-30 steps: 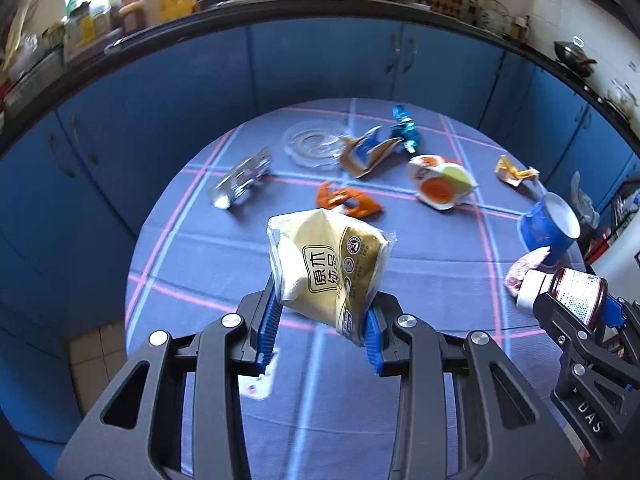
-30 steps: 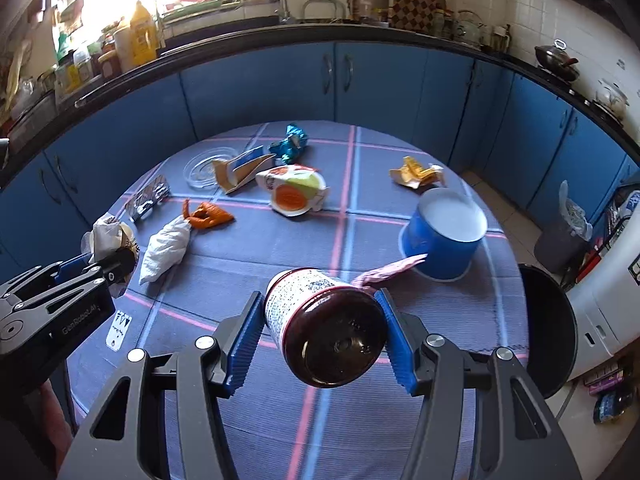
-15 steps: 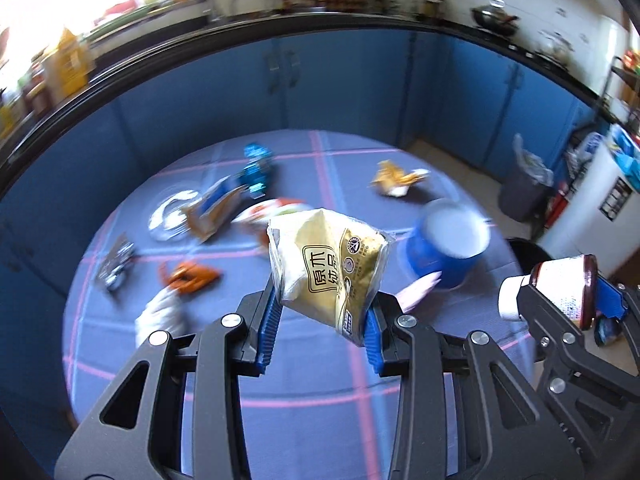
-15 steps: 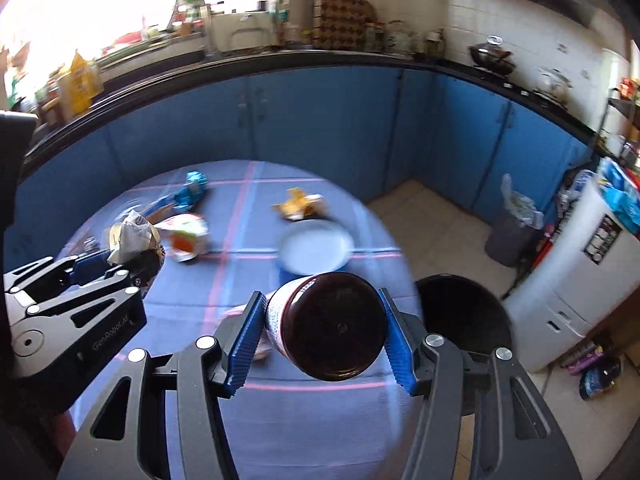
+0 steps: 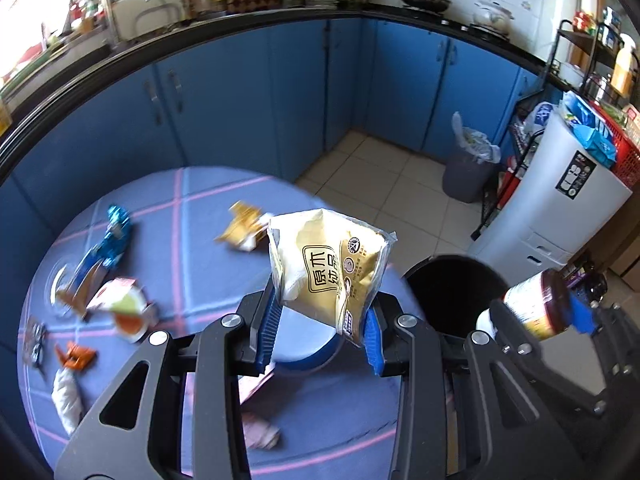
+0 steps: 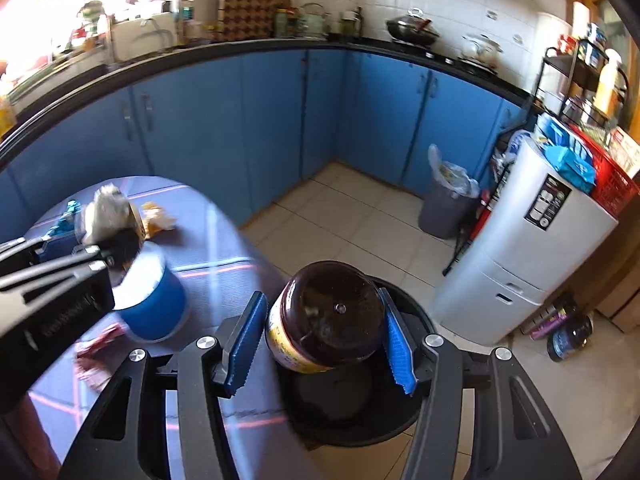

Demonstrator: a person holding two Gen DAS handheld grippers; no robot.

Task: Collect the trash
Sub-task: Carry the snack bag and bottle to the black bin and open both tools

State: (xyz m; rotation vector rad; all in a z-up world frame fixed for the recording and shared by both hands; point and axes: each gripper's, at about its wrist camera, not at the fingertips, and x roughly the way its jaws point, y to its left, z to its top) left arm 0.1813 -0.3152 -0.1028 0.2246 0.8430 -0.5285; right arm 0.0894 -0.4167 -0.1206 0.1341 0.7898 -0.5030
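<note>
One jar (image 6: 326,316) over bin (image 6: 420,412) (black), pouch (image 5: 328,268) gripped

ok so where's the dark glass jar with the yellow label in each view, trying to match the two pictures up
Left wrist view: the dark glass jar with the yellow label sits at the right edge, pinched in the right gripper, beside the black round bin.
Right wrist view: the jar is at lower centre, base towards the camera, between the blue pads, over the bin.
Shared landmark: the blue paper cup on the table by the bin.
</note>
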